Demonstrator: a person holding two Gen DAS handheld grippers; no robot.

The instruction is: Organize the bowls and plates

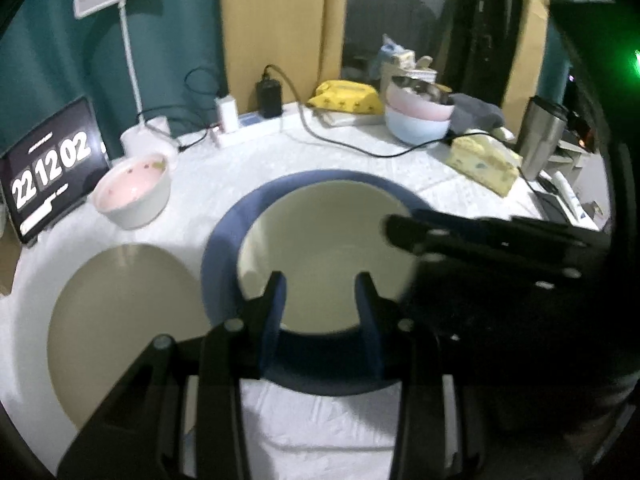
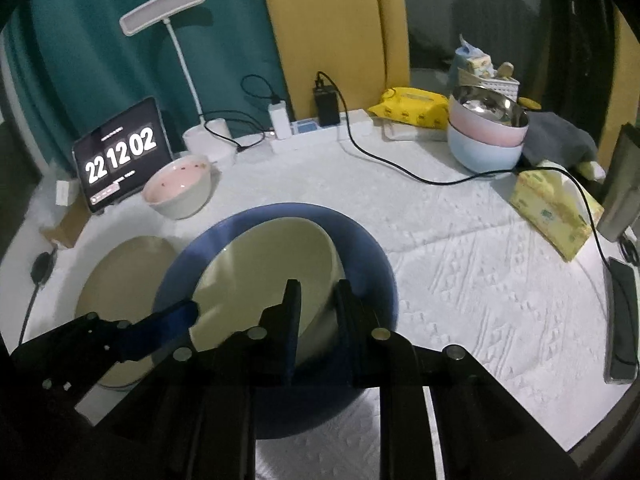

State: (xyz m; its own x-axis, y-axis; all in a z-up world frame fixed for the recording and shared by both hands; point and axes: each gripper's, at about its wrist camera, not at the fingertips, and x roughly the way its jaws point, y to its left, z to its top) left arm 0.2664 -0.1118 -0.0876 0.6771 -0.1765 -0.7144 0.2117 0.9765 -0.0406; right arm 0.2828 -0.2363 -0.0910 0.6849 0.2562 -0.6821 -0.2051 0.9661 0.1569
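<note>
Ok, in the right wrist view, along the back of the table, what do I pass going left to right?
Tablet clock → pink-lined bowl → lamp base → power strip → yellow wipes pack → stacked bowls.

A teal curtain [image 2: 100, 40] hangs behind the table on the left, and a yellow panel [image 2: 332, 28] stands next to it, perhaps a second curtain or a board; the blur makes it hard to tell. To the right of the yellow the room is dark, with a dim grey shape [image 2: 488, 28] that cannot be made out. The table is covered by a white quilted cloth [image 2: 480, 280]. A white desk lamp [image 2: 164, 8] on a thin stem stands at the back edge, unlit.
</note>
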